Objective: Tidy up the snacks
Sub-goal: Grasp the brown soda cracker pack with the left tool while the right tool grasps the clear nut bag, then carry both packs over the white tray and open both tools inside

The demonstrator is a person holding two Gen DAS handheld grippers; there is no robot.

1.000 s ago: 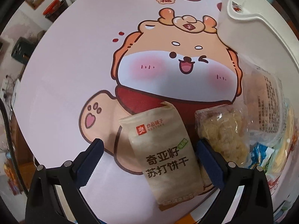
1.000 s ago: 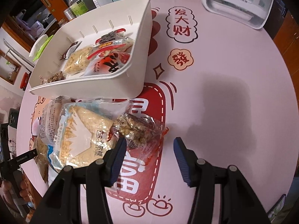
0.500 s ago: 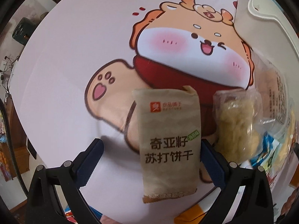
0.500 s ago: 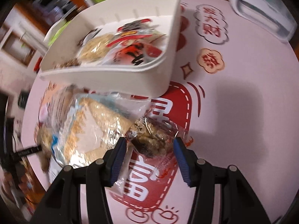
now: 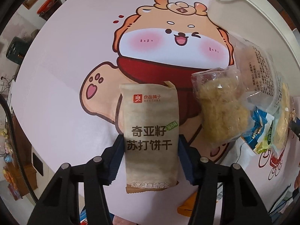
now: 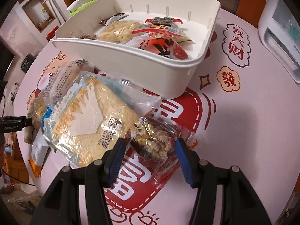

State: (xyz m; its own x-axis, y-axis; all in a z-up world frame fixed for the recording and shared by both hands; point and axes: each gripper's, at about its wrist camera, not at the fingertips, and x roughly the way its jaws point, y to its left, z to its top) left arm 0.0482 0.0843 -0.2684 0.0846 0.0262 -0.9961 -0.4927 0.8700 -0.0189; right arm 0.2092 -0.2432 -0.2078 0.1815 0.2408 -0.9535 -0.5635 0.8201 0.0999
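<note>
Brown cracker pack (image 5: pixel 151 138) lies flat on the tabletop (image 5: pixel 61 71), on the printed dog's paw side, well clear of the tabletop edge, just left of the loose snack pile. Left gripper (image 5: pixel 151 159) has just been closing: fingers (image 5: pixel 117 159) now sit against both long edges of the pack, narrowed to pack width, so I read it as gripped, though the pack is not lifted yet. Right gripper (image 6: pixel 149 161) has just opened slightly; its fingers (image 6: pixel 182 159) straddle the clear nut-cluster pack (image 6: pixel 153 140) on the red print, partly open. Right finger touches crinkled wrapper, left finger looks just short of it, so no firm hold that I can confirm. White bin (image 6: pixel 131 60) stands beyond the pile, touching it, already holding several packs including a red one (image 6: pixel 163 46). Risks: cracker pack is slick film held only by its edges near the lower half, so it may pivot or slip when raised, and squeezing harder could crush the crackers. On the right, the bread bag (image 6: pixel 88 116) lies right beside the left finger; closing could pinch its film and drag it along. Loose wrapper on the nut pack may give a film-only grip that drops on the way to the bin.
</note>
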